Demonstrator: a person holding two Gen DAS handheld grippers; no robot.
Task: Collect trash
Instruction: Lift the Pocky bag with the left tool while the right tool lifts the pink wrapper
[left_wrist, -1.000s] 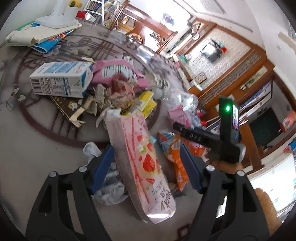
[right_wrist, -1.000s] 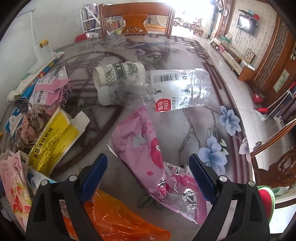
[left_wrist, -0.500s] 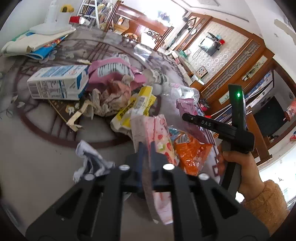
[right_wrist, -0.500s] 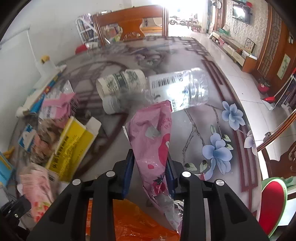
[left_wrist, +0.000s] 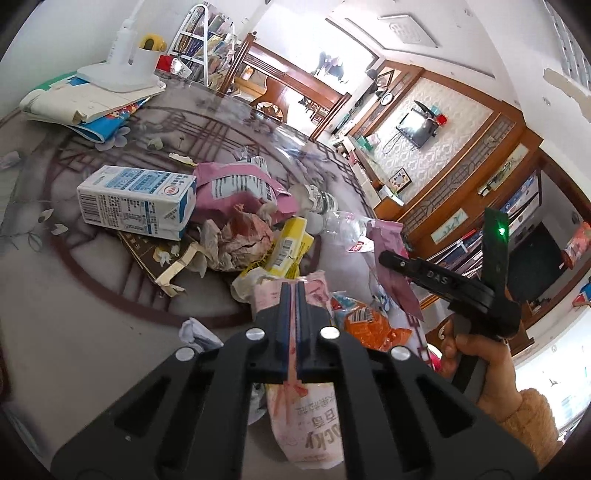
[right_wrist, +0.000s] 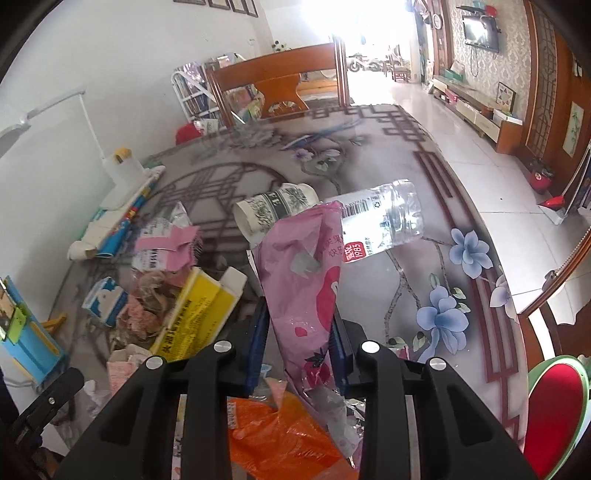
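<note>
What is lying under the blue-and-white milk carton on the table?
A dark brown flattened cardboard piece sticks out from under the milk carton, its torn pale edge toward the crumpled paper. How far it reaches beneath is covered.

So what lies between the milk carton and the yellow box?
In the left wrist view, crumpled brownish-pink paper fills the stretch between the milk carton and the yellow box.

The table (right_wrist: 369, 155) is glossy glass over a printed floral cloth. The pink wrapper (right_wrist: 306, 291) is shiny, crinkled plastic film with a foil lining. The bottle (right_wrist: 384, 221) is clear plastic. The carton (left_wrist: 136, 201) is smooth printed card. Both tools are matt black plastic: left tool (left_wrist: 291, 295), right tool (right_wrist: 299, 332). The chair (right_wrist: 280, 74) is polished wood.
</note>
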